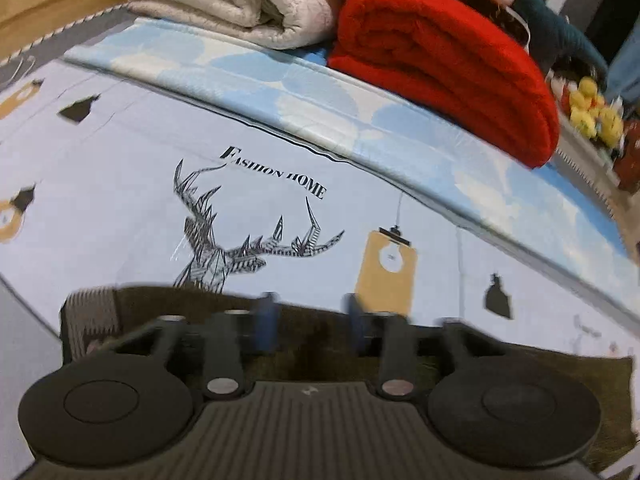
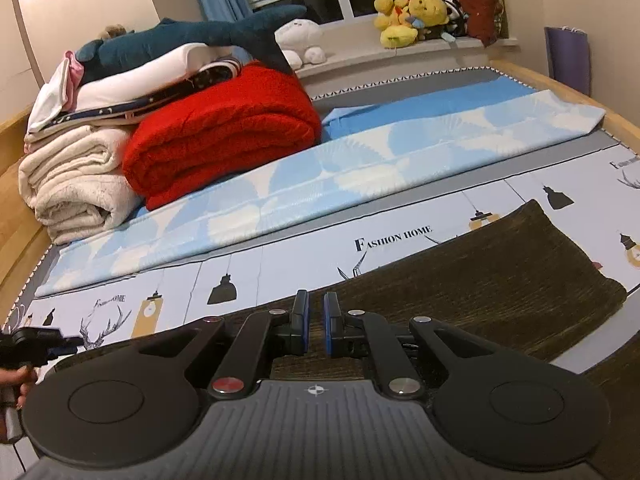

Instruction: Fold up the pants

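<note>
In the left wrist view, your left gripper (image 1: 312, 316) hovers low over the pants (image 1: 320, 356), a dark olive-brown garment lying flat on the printed bedsheet (image 1: 120, 160) and filling the frame from 8 o'clock to 4 o'clock. The jaws stand apart, released, with nothing between them; motion blur softens their tips, so contact with the cloth cannot be confirmed. A ribbed band (image 1: 90, 312), probably a waistband or cuff, lies at 9 o'clock of the gripper, so you appear to be positioned near one end of the garment to take an edge. The red blanket (image 1: 440, 64) and the cream blanket (image 1: 228, 0) are stacked at 12 o'clock, well apart from the work area. In the right wrist view, your right gripper (image 2: 316, 328) sits over the pants (image 2: 500, 280), which extend from the jaws toward 2 o'clock and end in a straight edge. The blue pads (image 2: 329, 330) stand nearly together with a narrow gap; no cloth is visibly pinched, so whether they grasp anything cannot be told. The left gripper (image 2: 44, 346) appears at 9 o'clock, at the garment's opposite end. This spacing suits lifting both ends for a fold. The blue-white quilt (image 2: 280, 200) lies beyond at 12 o'clock.
</note>
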